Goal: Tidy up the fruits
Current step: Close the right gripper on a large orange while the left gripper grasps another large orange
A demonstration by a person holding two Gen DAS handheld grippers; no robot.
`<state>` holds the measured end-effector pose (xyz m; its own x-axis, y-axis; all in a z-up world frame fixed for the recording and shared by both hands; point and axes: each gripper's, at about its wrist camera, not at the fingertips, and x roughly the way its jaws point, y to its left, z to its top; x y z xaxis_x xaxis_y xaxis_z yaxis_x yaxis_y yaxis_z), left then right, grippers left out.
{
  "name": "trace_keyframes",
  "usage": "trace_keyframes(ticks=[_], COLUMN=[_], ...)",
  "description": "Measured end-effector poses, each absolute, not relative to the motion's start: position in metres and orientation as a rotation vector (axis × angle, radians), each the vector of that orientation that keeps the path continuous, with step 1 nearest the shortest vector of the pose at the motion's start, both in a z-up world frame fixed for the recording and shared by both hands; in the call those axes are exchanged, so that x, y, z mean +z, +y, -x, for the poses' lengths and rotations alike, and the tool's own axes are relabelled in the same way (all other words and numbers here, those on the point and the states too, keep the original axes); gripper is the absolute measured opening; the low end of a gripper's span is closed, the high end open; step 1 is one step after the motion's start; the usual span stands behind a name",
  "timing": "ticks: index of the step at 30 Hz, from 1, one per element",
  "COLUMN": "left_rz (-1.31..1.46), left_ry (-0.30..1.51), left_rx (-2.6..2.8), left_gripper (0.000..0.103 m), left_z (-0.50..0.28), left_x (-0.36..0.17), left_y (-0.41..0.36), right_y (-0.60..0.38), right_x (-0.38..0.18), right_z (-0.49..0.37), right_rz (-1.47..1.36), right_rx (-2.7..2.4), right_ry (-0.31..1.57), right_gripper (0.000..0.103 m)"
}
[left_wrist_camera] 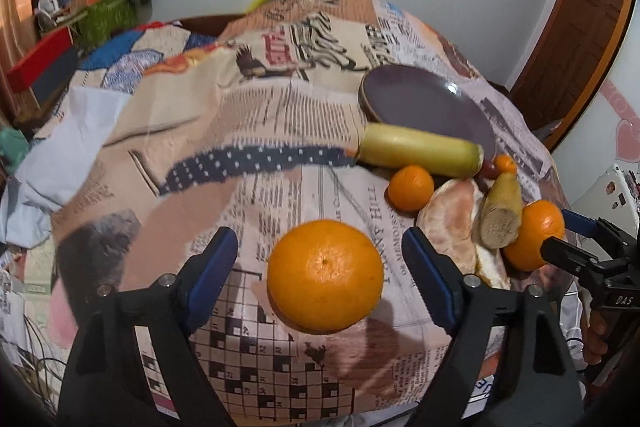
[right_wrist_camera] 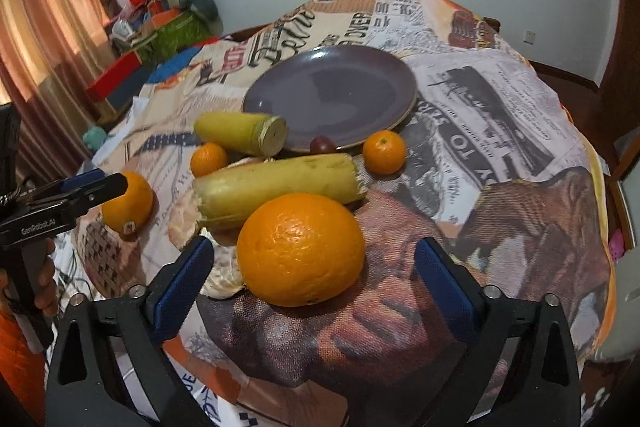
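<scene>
Straddling an orange (left_wrist_camera: 325,275), the left gripper (left_wrist_camera: 320,259) sat released — the right gripper (right_wrist_camera: 314,269), released too, flanked another orange (right_wrist_camera: 300,249), purple plate (right_wrist_camera: 332,99) at twelve o'clock.

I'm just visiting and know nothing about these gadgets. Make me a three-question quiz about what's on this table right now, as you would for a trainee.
1. True or false: the purple plate already has fruit lying on it.
2. Multiple choice: the left gripper stands with its jaws (A) shut on an orange, (B) open with a large orange between them, (C) shut on nothing.
3. Fill in: the right gripper is open around another large ____.

Key: 1 false, the plate is bare and the fruit sits on the cloth beside it. 2 B. 3 orange.
</scene>
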<state>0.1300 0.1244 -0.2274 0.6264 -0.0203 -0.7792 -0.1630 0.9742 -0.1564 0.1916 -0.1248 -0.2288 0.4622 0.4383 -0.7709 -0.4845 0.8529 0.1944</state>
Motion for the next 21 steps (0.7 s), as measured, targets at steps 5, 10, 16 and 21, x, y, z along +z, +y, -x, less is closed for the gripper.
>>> trace_keyframes(ticks=[5, 10, 16, 21], left_rz=[0.204, 0.194, 0.198, 0.179], left_ry=[0.915, 0.946, 0.953, 0.952], left_rx=[0.064, 0.065, 0.076, 0.082], left_gripper=[0.083, 0.071, 0.065, 0.065], left_z=[-0.133, -0.138, -0.138, -0.139], left_x=[-0.238, -0.248, -0.249, -0.244], left_y=[0.117, 0.114, 0.117, 0.113], right_y=[-0.120, -0.118, -0.119, -0.121], right_x=[-0.237, -0.241, -0.239, -0.234], right_z=[-0.197, -0.196, -0.197, -0.197], right_rz=[0.062, 0.073, 0.085, 0.073], right_rx=[0.599, 0.611, 0.619, 0.615], right_ry=[0.965, 0.966, 0.955, 0.948], right_gripper=[0.077, 0.068, 0.067, 0.066])
